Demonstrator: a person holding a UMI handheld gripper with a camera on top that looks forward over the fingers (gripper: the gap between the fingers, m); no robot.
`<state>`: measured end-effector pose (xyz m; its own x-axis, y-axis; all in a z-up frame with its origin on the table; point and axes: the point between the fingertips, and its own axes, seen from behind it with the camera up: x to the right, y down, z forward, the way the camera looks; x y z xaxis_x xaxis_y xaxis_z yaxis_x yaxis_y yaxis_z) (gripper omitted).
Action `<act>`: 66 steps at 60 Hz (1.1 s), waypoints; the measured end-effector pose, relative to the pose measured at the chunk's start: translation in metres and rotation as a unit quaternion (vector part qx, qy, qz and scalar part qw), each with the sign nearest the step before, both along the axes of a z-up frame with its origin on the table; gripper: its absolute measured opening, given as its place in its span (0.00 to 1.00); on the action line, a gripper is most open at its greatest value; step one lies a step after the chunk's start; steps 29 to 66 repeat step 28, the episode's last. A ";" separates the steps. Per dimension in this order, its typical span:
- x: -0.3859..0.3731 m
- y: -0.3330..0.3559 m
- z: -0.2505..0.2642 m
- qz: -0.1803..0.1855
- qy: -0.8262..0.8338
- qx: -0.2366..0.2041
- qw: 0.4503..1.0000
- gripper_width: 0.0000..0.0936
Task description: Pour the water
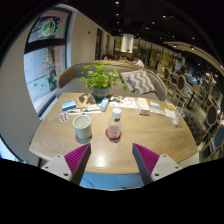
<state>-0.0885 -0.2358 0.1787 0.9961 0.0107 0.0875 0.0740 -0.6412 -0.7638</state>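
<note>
A grey-green mug (83, 126) stands on the round wooden table (150, 135), ahead of the left finger. A small clear bottle with a white cap and pink base (114, 124) stands beside it, just beyond the gap between the fingers. My gripper (112, 160) is open and empty, its two pink-padded fingers (75, 158) spread wide over the table's near edge, well short of both objects.
A potted green plant (100, 78) stands at the table's far side. Books and papers (140, 104) lie across the back half, and a small cup (65, 117) sits at the left. Chairs and a sofa (140, 78) ring the table.
</note>
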 end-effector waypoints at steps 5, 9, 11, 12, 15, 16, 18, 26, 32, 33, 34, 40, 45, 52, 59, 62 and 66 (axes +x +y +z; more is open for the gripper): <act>-0.003 -0.013 0.020 -0.010 -0.001 0.008 1.000 0.91; -0.004 -0.020 0.030 -0.011 -0.001 0.014 1.000 0.91; -0.005 -0.023 0.033 -0.010 0.000 0.013 1.000 0.91; -0.005 -0.024 0.033 -0.010 0.000 0.012 1.000 0.91; -0.005 -0.026 0.034 -0.012 0.000 0.010 1.000 0.91; -0.005 -0.027 0.035 -0.011 0.000 0.009 1.000 0.91; -0.006 -0.028 0.035 -0.011 0.001 0.006 1.000 0.91; -0.005 -0.028 0.039 -0.017 0.001 0.008 1.000 0.91; -0.004 -0.028 0.039 -0.018 0.001 0.006 1.000 0.91; -0.004 -0.028 0.039 -0.018 0.001 0.006 1.000 0.91; -0.004 -0.028 0.039 -0.018 0.001 0.006 1.000 0.91; -0.004 -0.028 0.039 -0.018 0.001 0.006 1.000 0.91; -0.004 -0.028 0.039 -0.018 0.001 0.006 1.000 0.91; -0.004 -0.028 0.039 -0.018 0.001 0.006 1.000 0.91; -0.004 -0.028 0.039 -0.018 0.001 0.006 1.000 0.91; -0.004 -0.028 0.039 -0.018 0.001 0.006 1.000 0.91; -0.004 -0.028 0.039 -0.018 0.001 0.006 1.000 0.91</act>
